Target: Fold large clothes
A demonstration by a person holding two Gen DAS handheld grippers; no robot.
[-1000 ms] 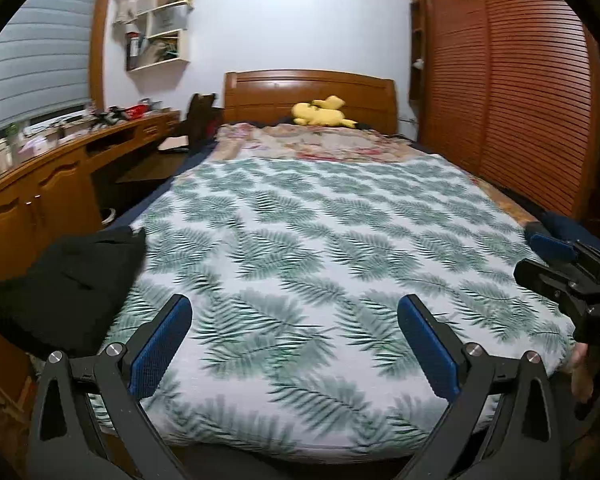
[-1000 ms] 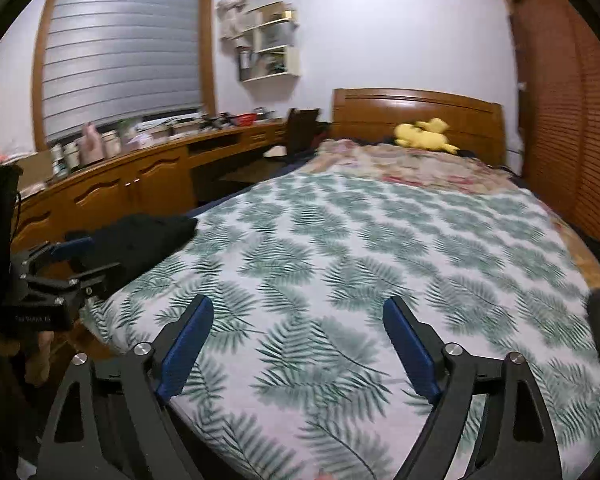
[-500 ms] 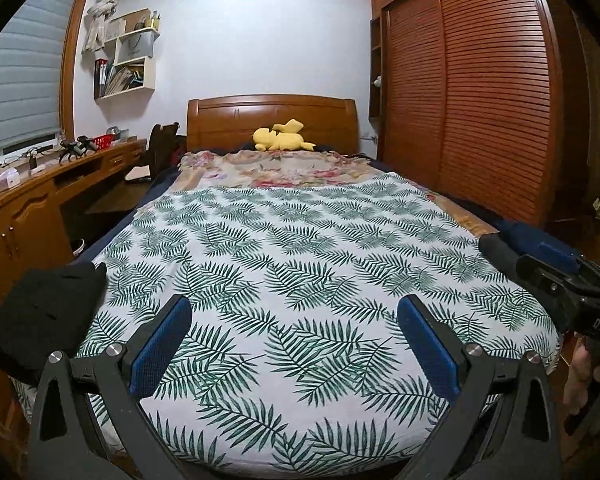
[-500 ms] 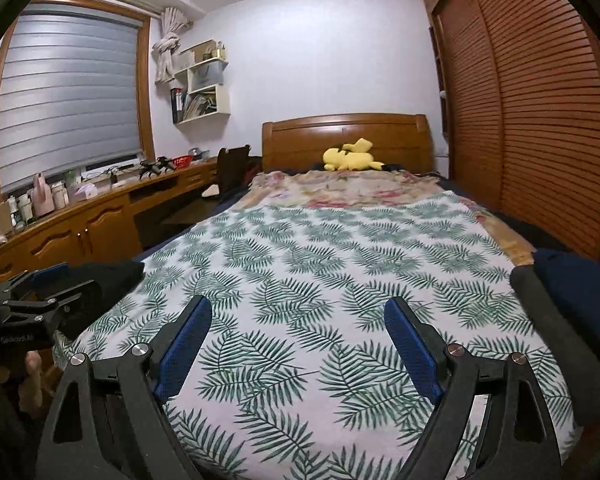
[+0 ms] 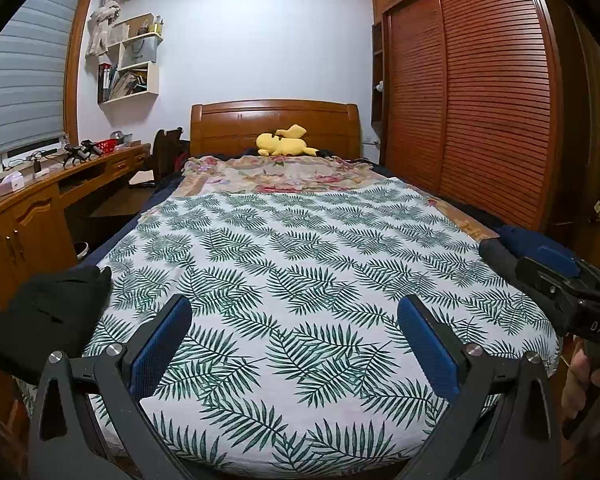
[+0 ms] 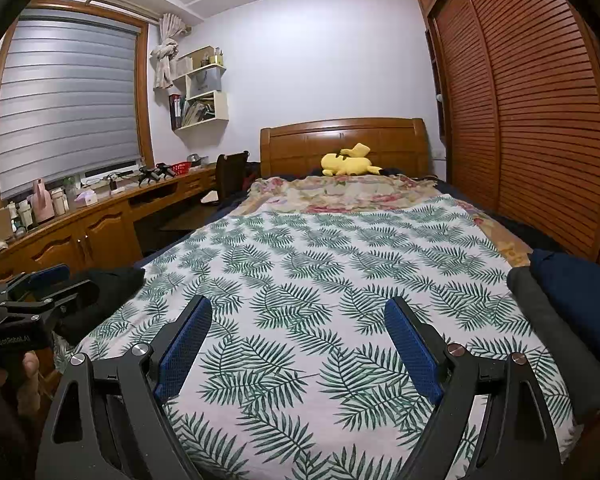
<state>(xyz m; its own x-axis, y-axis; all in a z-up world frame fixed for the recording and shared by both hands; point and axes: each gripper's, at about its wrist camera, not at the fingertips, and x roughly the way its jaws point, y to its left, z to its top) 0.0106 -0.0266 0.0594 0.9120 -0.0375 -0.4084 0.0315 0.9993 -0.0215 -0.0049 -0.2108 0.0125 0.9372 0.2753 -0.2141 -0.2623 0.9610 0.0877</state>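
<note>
A bed covered by a white sheet with green fern leaves is seen from its foot end by both cameras. The left claw is held above the near part of the sheet with its blue pads spread wide and nothing between them; the right claw is held the same way, wide and empty. A crumpled black garment lies at the left near corner of the bed, partly hanging over the edge, just beside the left claw. At the right edge of the bed a folded grey garment is laid next to a folded navy garment, the two touching. A floral blanket is spread at the far end, and a yellow plush toy rests against the wooden headboard. A long wooden worktop crowded with small items runs along the left wall under a window blind, and slatted wardrobe doors fill the right wall.
</note>
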